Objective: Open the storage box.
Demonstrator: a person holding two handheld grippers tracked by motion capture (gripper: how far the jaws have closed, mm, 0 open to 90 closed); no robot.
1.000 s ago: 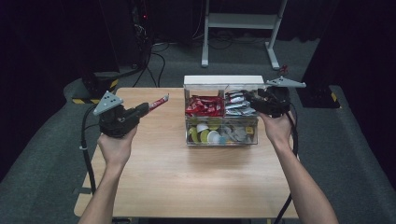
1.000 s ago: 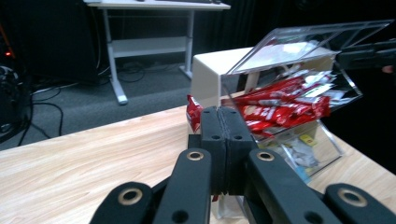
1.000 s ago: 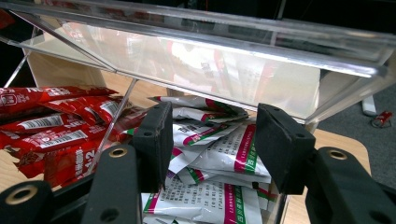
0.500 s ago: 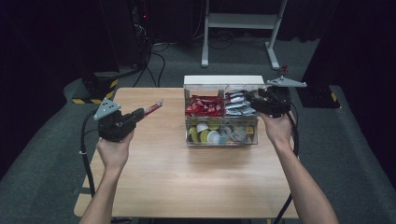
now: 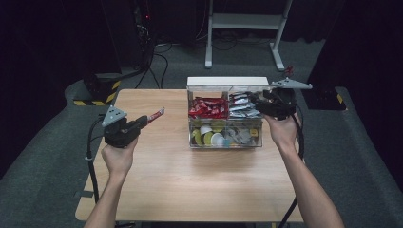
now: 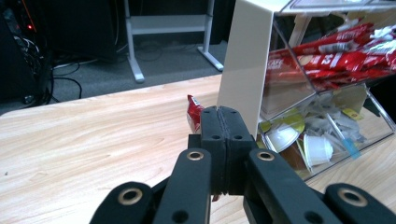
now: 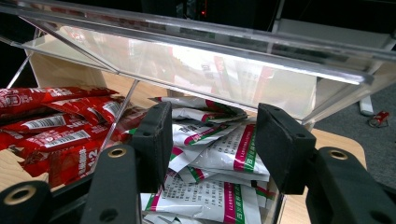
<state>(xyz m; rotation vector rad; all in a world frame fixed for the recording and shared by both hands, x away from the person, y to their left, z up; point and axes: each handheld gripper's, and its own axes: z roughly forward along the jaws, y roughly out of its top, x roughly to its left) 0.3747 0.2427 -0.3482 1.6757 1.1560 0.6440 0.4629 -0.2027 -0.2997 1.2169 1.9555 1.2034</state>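
My left tool [image 5: 145, 120] is clamped tight on a red packet [image 5: 156, 115] above the worktop [image 5: 190, 180]; my right tool [image 7: 210, 140] sits half open over the silver packets [image 7: 219, 154], gripping nothing.

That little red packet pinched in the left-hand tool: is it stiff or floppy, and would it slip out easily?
The red packet sticks straight out from the shut left gripper without drooping, so it is probably fairly stiff and light. Its glossy wrapper looks slippery, and it is pinched only at one end, so a jolt might work it loose.

Sachet [image 5: 155, 115] left of organizer [image 5: 225, 142] on table [image 5: 190, 185]
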